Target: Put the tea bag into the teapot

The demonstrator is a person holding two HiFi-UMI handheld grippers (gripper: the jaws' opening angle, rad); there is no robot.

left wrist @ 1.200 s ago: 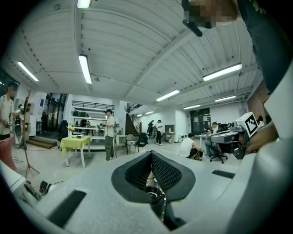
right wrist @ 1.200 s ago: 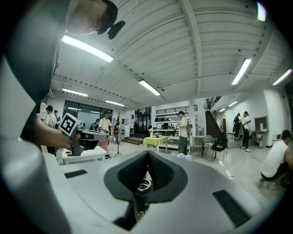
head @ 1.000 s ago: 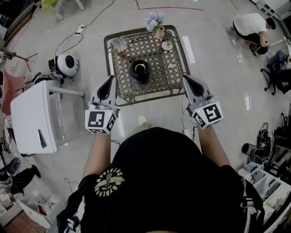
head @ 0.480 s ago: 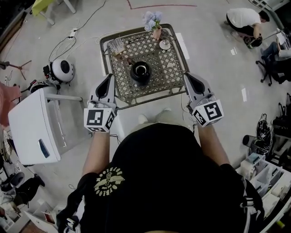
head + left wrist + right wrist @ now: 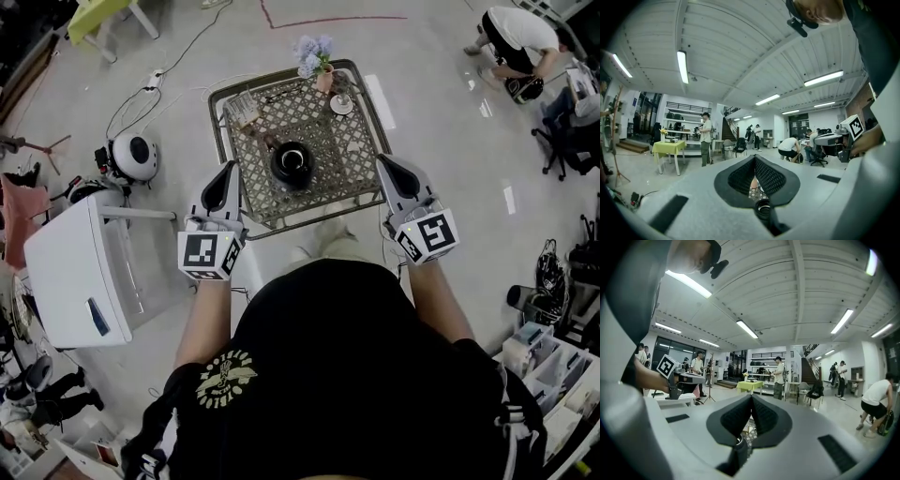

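Observation:
A black teapot (image 5: 292,162) stands open-topped in the middle of a small lattice-top metal table (image 5: 353,178). At the table's far left corner is a small clear holder (image 5: 246,101) with papery packets; I cannot make out a single tea bag. My left gripper (image 5: 228,171) hovers off the table's near left corner and my right gripper (image 5: 384,161) off its near right corner. Both are shut with nothing between the pads. In each gripper view the pads meet at the tip, left gripper (image 5: 754,157) and right gripper (image 5: 751,397), with a sliver of lattice showing below.
A pink vase of pale flowers (image 5: 319,56) and a white saucer (image 5: 342,103) sit at the table's far side. A white cabinet (image 5: 75,272) and a round white device (image 5: 136,155) with cables stand on the floor to the left. People and office chairs (image 5: 562,141) are at far right.
Both grippers keep their places beside the table and stay shut. The head camera has shifted a little, so the table sits slightly lower in the frame.

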